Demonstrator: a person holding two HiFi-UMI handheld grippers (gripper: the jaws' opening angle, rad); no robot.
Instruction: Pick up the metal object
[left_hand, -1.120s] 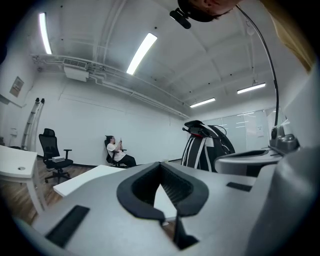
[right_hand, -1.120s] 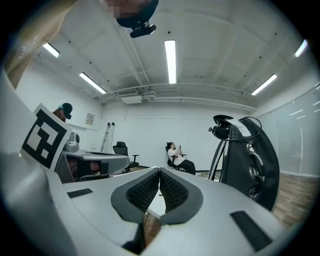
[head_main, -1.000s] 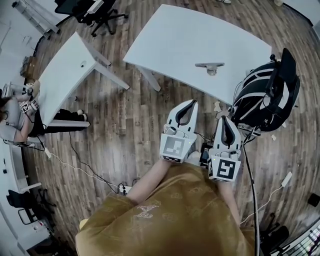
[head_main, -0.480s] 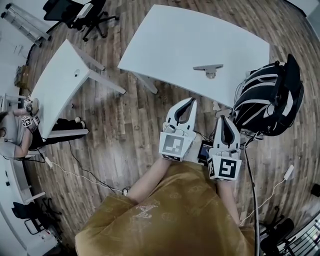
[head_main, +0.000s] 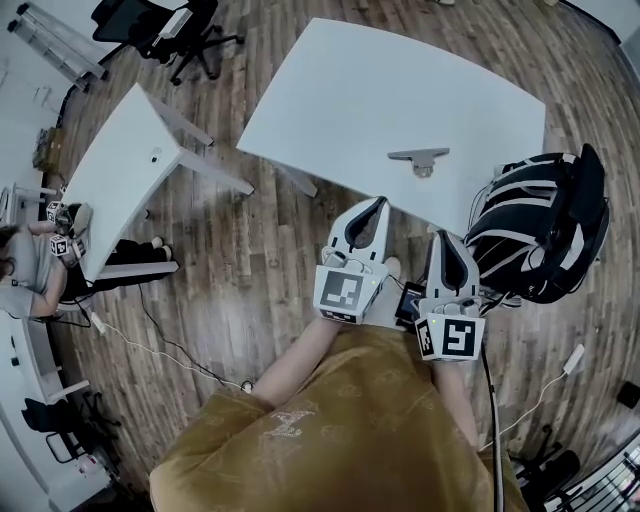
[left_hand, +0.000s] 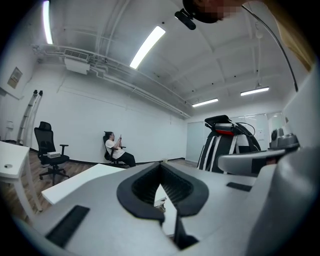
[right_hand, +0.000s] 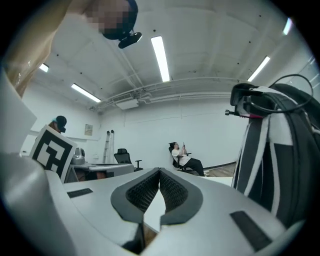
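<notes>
Head view: metal object (head_main: 420, 160), a flat grey piece w/ a short stem, lay on the big white worktop (head_main: 330, 90), near its front edge and apart from both claws. It sat ahead of the two claws, roughly btwn their lines.

Left claw (head_main: 378, 203) was held low in front of the person, tip just at the worktop's near edge, over the wood floor (head_main: 250, 260). In left gripper view the left claw (left_hand: 160, 167) had its tips pressed together, w/ only the oval hollow behind them open; nothing gripped. A small unclear item showed thru that gap, too small to tell what.

Right claw (head_main: 447, 237) sat beside the left one, a bit nearer the person, tip just short of the worktop edge. In right gripper view the right claw (right_hand: 159, 172) was likewise closed tip to tip, nothing held; white worktop surface showed thru the gap.

Black-and-white bag (head_main: 540, 225) stood at the right, just beside the right claw and against the worktop's corner; it also filled the right side of the right gripper view (right_hand: 280, 150).

Second white worktop (head_main: 120, 170) stood well apart to the left, a black office chair (head_main: 190, 30) beyond it. A seated person (left_hand: 117, 150) showed far off by the wall in both gripper views.
</notes>
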